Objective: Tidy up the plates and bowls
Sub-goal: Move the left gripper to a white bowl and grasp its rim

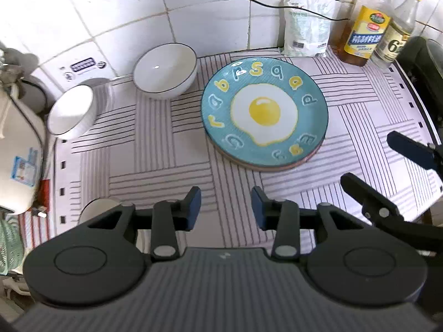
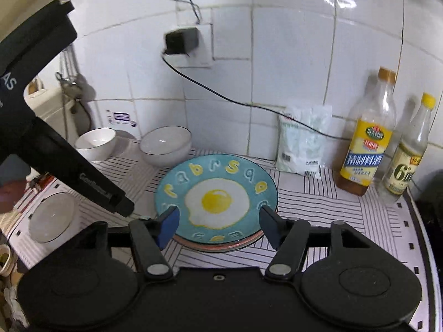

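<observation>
A blue plate with a fried-egg picture and letters lies on top of a pink plate on the striped cloth; it also shows in the right wrist view. Two white bowls with dark rims stand at the back left: a wide one and a smaller one. My left gripper is open and empty, in front of the plates. My right gripper is open and empty, its fingers either side of the plate stack's near part; it also shows at the right of the left wrist view.
A white bag and two bottles stand against the tiled wall at the back right. A charger and cable hang on the wall. A white appliance sits at the left edge. A round lid lies at the front left.
</observation>
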Action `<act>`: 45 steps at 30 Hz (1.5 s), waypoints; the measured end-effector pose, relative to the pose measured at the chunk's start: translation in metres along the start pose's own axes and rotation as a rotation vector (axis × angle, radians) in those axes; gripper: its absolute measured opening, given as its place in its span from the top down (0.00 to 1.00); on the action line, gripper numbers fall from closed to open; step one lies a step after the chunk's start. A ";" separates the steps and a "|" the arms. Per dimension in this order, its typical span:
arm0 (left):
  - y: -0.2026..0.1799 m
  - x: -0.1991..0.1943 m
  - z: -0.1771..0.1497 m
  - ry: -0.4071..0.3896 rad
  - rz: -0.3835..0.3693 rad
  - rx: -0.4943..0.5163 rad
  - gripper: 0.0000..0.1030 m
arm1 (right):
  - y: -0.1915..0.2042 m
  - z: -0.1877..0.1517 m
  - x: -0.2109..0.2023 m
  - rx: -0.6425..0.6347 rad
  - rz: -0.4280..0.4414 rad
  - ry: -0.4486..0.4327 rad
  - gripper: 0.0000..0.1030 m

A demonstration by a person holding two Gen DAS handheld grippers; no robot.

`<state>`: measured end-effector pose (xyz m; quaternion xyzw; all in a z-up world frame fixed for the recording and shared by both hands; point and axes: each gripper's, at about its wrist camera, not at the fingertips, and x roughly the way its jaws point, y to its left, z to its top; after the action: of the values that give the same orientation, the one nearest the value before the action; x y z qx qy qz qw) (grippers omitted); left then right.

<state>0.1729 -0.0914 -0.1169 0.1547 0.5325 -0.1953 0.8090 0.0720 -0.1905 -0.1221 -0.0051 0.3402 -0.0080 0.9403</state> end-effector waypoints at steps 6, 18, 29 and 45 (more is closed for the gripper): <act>0.011 -0.037 -0.036 -0.017 0.007 -0.008 0.53 | 0.016 -0.006 -0.035 -0.054 0.037 -0.001 0.31; 0.035 -0.075 -0.101 -0.027 0.008 -0.046 0.26 | 0.049 -0.033 -0.074 -0.088 0.111 0.011 0.13; 0.096 -0.067 -0.141 -0.015 0.021 -0.122 0.12 | 0.102 -0.048 -0.068 -0.164 0.241 0.075 0.10; 0.210 -0.009 -0.151 -0.059 -0.054 -0.172 0.12 | 0.210 -0.058 0.017 -0.248 0.286 0.101 0.10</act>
<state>0.1498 0.1632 -0.1575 0.0643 0.5273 -0.1752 0.8289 0.0502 0.0192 -0.1805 -0.0720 0.3828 0.1676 0.9056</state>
